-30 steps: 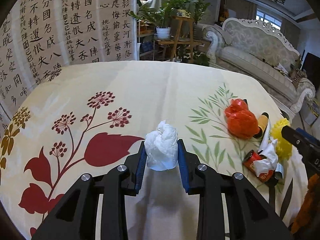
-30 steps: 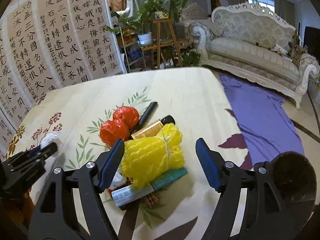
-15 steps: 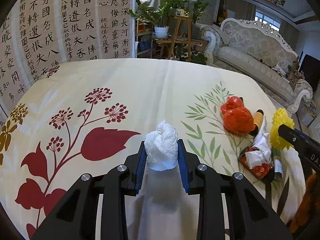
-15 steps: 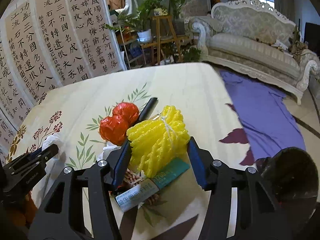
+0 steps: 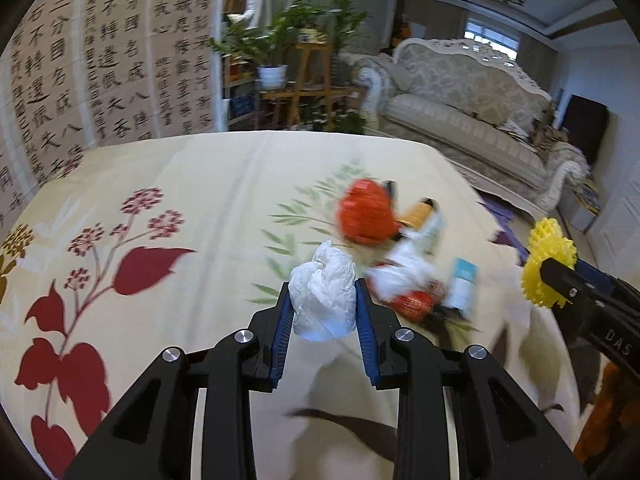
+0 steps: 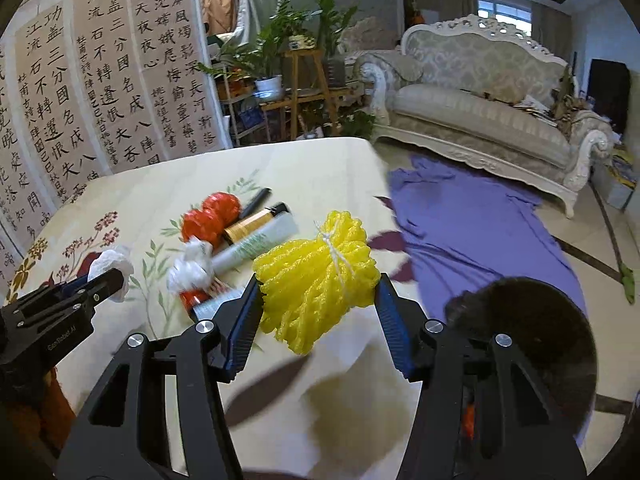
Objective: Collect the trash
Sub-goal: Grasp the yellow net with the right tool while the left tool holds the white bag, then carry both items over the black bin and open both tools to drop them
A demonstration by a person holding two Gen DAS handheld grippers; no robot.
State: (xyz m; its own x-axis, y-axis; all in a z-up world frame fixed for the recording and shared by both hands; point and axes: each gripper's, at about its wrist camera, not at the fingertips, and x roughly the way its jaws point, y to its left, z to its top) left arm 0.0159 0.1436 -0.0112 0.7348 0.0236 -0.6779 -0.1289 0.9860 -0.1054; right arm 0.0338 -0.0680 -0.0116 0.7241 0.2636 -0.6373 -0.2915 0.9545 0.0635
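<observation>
Here the left gripper (image 5: 323, 312) clamps a white paper wad (image 5: 324, 294), the right gripper (image 6: 318, 306) yellow foam netting (image 6: 316, 276)

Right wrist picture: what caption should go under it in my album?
The right claw grips a yellow net bundle above the flowered tablecloth.

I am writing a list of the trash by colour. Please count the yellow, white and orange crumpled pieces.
Yellow foam net bundle, in right gripper: 1
White crumpled pieces, one in left gripper, one on the table: 2
Orange crumpled plastic lump: 1
Total: 4
</observation>
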